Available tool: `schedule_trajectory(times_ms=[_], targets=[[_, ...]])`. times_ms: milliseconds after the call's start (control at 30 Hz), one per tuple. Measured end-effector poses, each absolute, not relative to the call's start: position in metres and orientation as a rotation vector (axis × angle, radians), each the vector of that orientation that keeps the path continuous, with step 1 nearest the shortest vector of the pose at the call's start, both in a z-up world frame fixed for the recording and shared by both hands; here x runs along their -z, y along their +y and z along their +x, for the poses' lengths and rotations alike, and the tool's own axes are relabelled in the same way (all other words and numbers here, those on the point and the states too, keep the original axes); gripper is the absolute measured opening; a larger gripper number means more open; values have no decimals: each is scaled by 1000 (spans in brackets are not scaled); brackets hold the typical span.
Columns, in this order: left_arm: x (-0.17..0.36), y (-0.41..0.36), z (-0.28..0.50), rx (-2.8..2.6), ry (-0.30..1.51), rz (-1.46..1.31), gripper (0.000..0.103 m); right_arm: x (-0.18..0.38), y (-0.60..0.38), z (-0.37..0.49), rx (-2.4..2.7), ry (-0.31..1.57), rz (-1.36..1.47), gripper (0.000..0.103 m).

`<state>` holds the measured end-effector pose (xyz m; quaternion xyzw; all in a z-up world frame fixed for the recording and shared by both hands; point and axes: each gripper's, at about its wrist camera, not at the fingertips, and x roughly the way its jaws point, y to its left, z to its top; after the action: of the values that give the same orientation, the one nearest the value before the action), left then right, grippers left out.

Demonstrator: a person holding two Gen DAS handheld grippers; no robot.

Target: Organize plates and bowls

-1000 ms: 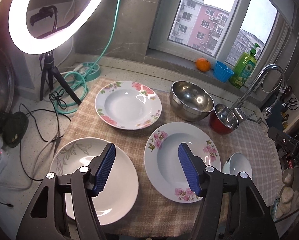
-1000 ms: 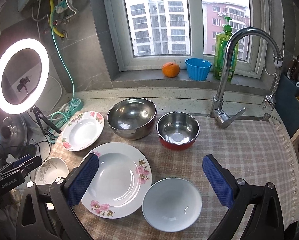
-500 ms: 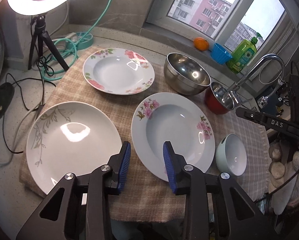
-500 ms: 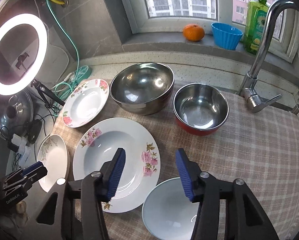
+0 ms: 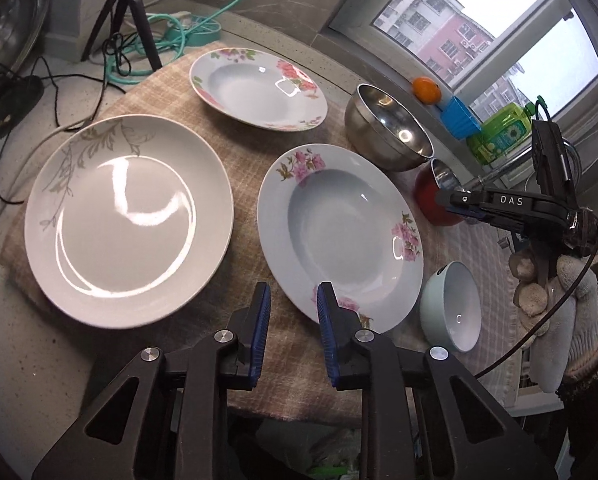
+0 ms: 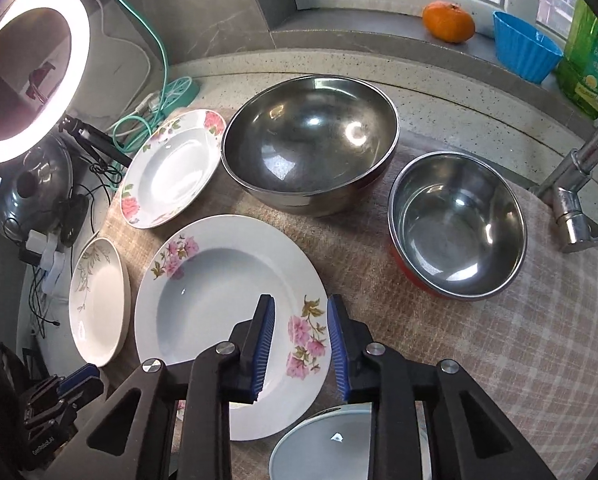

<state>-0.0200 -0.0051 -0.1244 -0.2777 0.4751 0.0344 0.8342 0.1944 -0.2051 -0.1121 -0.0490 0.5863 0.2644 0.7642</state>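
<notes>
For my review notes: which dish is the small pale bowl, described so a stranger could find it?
On the checked cloth, go to the near right corner beside the big pink-flowered plate. The small pale bowl there is plain ceramic, unlike the two steel bowls.

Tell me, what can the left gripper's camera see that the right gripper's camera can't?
Only the left wrist view shows the person's gloved hand holding the right gripper.

Only the right wrist view shows the glowing ring light, a pot lid below it, and the tap's base.

Both show the checked cloth, three plates, two steel bowls, the small white bowl, the orange and the blue cup. Each gripper's jaws have just been closing, with nothing between them.
</notes>
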Motion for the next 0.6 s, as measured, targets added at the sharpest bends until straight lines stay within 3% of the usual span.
schedule_trajectory(times_ms=[600], targets=[[160, -14, -27, -149, 1003, -786, 20, 144, -188, 220, -622, 1364, -162, 17]])
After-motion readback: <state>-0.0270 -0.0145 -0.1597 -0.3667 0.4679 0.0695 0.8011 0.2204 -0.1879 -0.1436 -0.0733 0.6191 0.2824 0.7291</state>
